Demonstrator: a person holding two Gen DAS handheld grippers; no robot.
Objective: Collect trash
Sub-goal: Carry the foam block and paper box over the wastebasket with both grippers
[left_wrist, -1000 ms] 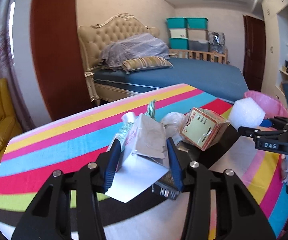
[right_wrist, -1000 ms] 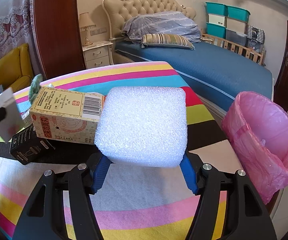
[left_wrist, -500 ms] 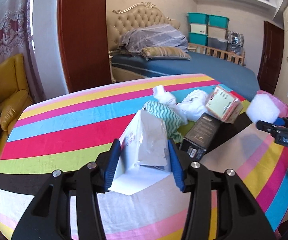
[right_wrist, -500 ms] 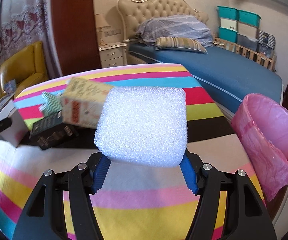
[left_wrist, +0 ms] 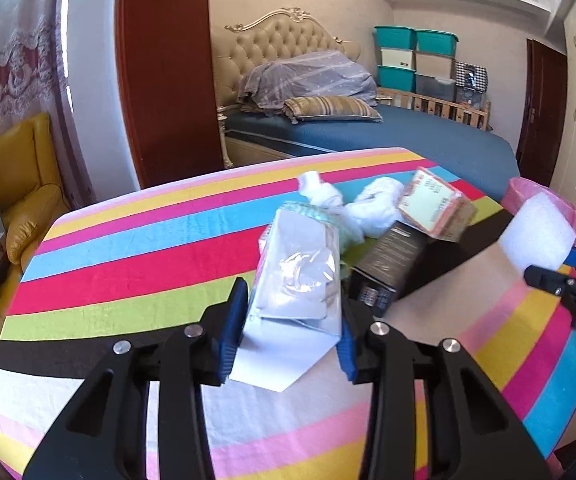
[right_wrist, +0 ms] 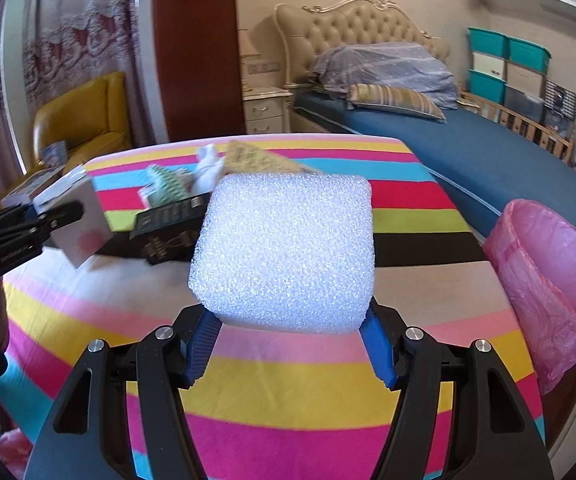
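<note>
Presently: left tool (left_wrist: 289, 328), jaws closing, clasps a white carton (left_wrist: 295, 280); right tool (right_wrist: 289, 340) clenches a foam block (right_wrist: 284, 252) above the striped bench (right_wrist: 327, 380).

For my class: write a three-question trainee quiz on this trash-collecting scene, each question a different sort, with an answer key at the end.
1. True or false: the right gripper holds a white foam block.
2. What lines the bin at the right edge of the striped table? A. black bag B. pink bag C. nothing
3. What sits between the pads of the left gripper?

Key
1. True.
2. B.
3. A crumpled white paper package; the jaws are closing on it while the black box and the printed carton lie on the table.
</note>
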